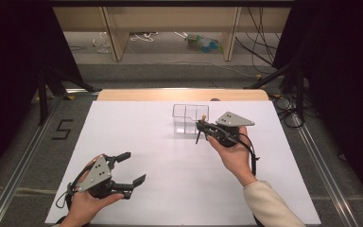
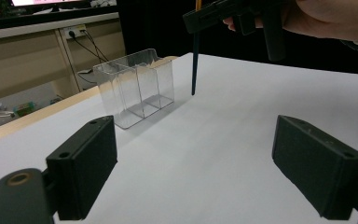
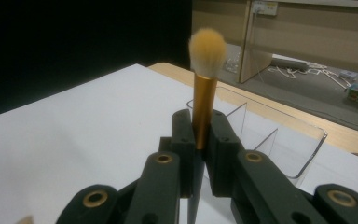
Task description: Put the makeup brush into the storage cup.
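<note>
A makeup brush [image 3: 203,88] with a gold ferrule, pale bristles and a dark handle stands upright between the pads of my right gripper [image 3: 200,140], which is shut on it. From the high view, that right gripper [image 1: 203,128] hovers just right of a clear plastic organiser [image 1: 190,118] with dividers at the table's far middle. In the left gripper view the brush's dark handle [image 2: 195,65] points down, its tip just above the white surface beside the organiser [image 2: 137,86]. My left gripper [image 1: 130,167] rests at the near left, open, nothing between its fingers [image 2: 81,172].
The white table surface [image 1: 170,165] has a wooden strip [image 1: 179,94] along its far edge. Beyond it are a wooden frame, loose cables and a bottle [image 1: 203,43] on the floor. Dark curtains flank both sides.
</note>
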Action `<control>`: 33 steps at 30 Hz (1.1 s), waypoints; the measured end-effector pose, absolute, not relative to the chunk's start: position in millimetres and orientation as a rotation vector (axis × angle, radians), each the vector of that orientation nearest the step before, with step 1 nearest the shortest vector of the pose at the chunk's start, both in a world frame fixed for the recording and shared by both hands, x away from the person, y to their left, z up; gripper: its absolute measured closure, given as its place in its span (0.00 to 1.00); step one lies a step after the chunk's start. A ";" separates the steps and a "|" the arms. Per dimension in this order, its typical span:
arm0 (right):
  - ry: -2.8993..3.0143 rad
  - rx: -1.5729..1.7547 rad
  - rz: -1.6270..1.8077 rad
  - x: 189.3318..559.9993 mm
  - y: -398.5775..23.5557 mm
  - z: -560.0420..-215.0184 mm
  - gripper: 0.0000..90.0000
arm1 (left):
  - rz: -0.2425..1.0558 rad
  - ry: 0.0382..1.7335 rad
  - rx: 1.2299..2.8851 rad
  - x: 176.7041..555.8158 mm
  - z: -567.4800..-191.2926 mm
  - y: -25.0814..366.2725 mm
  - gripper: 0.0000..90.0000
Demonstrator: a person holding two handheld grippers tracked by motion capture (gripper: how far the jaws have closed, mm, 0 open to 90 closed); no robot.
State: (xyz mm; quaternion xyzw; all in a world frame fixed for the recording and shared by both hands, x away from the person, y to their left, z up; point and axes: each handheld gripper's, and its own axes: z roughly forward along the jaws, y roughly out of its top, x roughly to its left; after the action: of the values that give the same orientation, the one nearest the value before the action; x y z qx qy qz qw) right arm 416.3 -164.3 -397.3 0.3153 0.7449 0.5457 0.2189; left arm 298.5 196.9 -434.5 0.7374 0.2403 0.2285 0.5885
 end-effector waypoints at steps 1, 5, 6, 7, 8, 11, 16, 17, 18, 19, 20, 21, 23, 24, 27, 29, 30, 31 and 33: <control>2.058 0.874 1.506 416.8 -164.3 -397.2 0.93 | 0.532 0.560 1.718 298.5 -434.5 196.9 0.15; 2.046 0.877 1.514 418.8 -164.3 -396.9 0.93 | 0.531 0.558 1.720 298.5 -434.6 196.6 0.15; 2.054 0.877 1.510 419.1 -165.0 -396.4 0.93 | 0.532 0.558 1.719 298.6 -434.5 196.5 0.15; 2.049 0.873 1.521 420.1 -164.7 -396.7 0.93 | 0.533 0.557 1.720 298.6 -434.5 196.6 0.15; 2.052 0.879 1.512 420.0 -165.0 -396.2 0.93 | 0.532 0.557 1.720 298.6 -434.5 196.6 0.15; 2.037 0.889 1.518 421.9 -163.8 -396.2 0.93 | 0.533 0.556 1.721 298.5 -434.4 196.6 0.15; 2.042 0.900 1.520 424.9 -163.6 -395.7 0.93 | 0.532 0.557 1.720 298.6 -434.5 196.8 0.15; 2.030 0.888 1.515 426.2 -164.0 -396.1 0.93 | 0.533 0.557 1.720 298.5 -434.5 196.8 0.15; 2.039 0.894 1.514 426.5 -164.4 -395.9 0.93 | 0.532 0.557 1.719 298.5 -434.5 196.7 0.15; 2.036 0.890 1.522 427.3 -164.2 -396.3 0.93 | 0.532 0.556 1.720 298.5 -434.5 196.7 0.15; 2.033 0.891 1.521 427.7 -164.3 -396.3 0.93 | 0.535 0.552 1.722 298.6 -434.3 196.8 0.15; 2.042 0.907 1.519 427.1 -164.3 -396.0 0.93 | 0.537 0.547 1.725 298.8 -434.2 197.0 0.15; 2.029 0.899 1.522 428.5 -164.3 -396.0 0.93 | 0.532 0.555 1.721 298.5 -434.5 196.6 0.15; 2.030 0.903 1.516 429.0 -164.5 -395.6 0.93 | 0.532 0.556 1.720 298.5 -434.6 196.5 0.15; 2.036 0.911 1.512 429.9 -165.4 -394.8 0.93 | 0.532 0.555 1.721 298.5 -434.6 196.6 0.15; 2.030 0.910 1.511 430.9 -165.6 -394.6 0.93 | 0.532 0.556 1.721 298.5 -434.6 196.6 0.15; 2.023 0.911 1.518 431.5 -165.4 -394.8 0.93 | 0.532 0.556 1.722 298.5 -434.6 196.6 0.15; 2.028 0.910 1.514 431.8 -165.7 -394.5 0.93 | 0.533 0.554 1.722 298.5 -434.6 196.6 0.15; 2.041 0.934 1.524 431.3 -164.8 -394.2 0.93 | 0.531 0.556 1.721 298.4 -434.5 196.5 0.15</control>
State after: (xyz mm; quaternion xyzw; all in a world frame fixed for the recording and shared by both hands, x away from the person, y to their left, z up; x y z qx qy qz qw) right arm 431.3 -164.8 -394.2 0.3363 0.7350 0.5490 0.2126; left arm 298.4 196.5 -434.5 0.7386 0.2386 0.2278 0.5879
